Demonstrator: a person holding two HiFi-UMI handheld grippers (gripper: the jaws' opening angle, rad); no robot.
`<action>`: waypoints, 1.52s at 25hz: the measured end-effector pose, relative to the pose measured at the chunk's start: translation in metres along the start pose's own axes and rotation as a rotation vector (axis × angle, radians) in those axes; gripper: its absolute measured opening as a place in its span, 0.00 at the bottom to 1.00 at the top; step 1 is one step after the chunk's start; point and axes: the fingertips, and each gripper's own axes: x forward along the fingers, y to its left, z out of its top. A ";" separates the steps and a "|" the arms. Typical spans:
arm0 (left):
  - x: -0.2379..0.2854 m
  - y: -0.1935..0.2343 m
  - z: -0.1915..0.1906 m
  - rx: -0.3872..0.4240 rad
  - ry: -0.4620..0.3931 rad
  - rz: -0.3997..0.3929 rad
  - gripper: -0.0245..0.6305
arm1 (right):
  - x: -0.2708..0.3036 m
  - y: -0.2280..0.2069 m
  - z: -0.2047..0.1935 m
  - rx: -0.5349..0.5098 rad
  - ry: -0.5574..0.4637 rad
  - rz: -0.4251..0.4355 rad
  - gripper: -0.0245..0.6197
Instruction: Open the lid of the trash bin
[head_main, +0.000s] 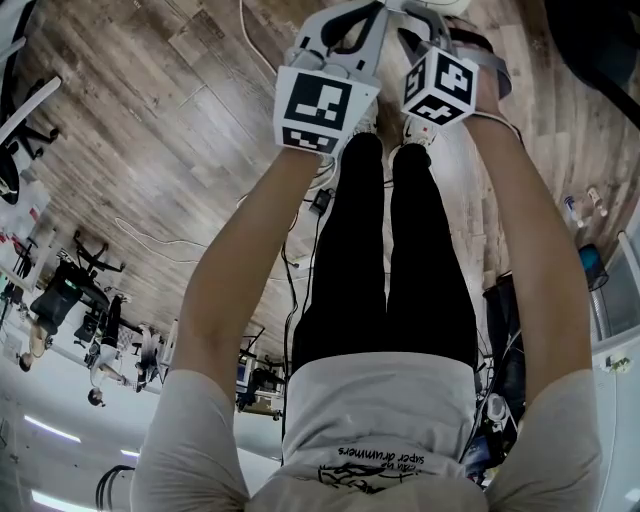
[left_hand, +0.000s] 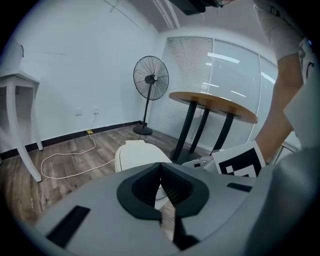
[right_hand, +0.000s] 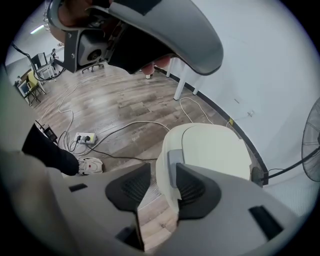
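The cream-white trash bin (right_hand: 212, 147) stands on the wood floor with its lid down and a grey push tab (right_hand: 174, 162) at its front rim. My right gripper (right_hand: 161, 176) is open and points steeply down at that rim; the tab and rim edge lie in the gap between the pads, and I see no pad pressing on them. In the left gripper view the bin (left_hand: 137, 154) sits just beyond my left gripper (left_hand: 160, 167), whose pads meet at the tips with nothing between them. In the head view both marker cubes are side by side, left (head_main: 325, 105) and right (head_main: 440, 85).
A standing fan (left_hand: 150, 80) and a round wooden table (left_hand: 212, 104) are behind the bin by the window. A white table leg (left_hand: 20, 125) stands at left. Cables (left_hand: 70, 162) and a power strip (right_hand: 82, 137) lie on the floor, next to my shoe (right_hand: 90, 165).
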 end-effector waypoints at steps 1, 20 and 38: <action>0.001 0.001 -0.002 -0.003 0.002 0.002 0.06 | 0.001 0.000 -0.001 -0.004 -0.001 -0.004 0.28; -0.005 0.003 -0.012 -0.006 0.011 0.011 0.06 | 0.021 0.006 -0.015 -0.164 0.170 -0.033 0.31; -0.038 -0.013 0.067 0.036 -0.037 -0.007 0.06 | -0.087 -0.054 0.013 0.377 -0.097 -0.078 0.28</action>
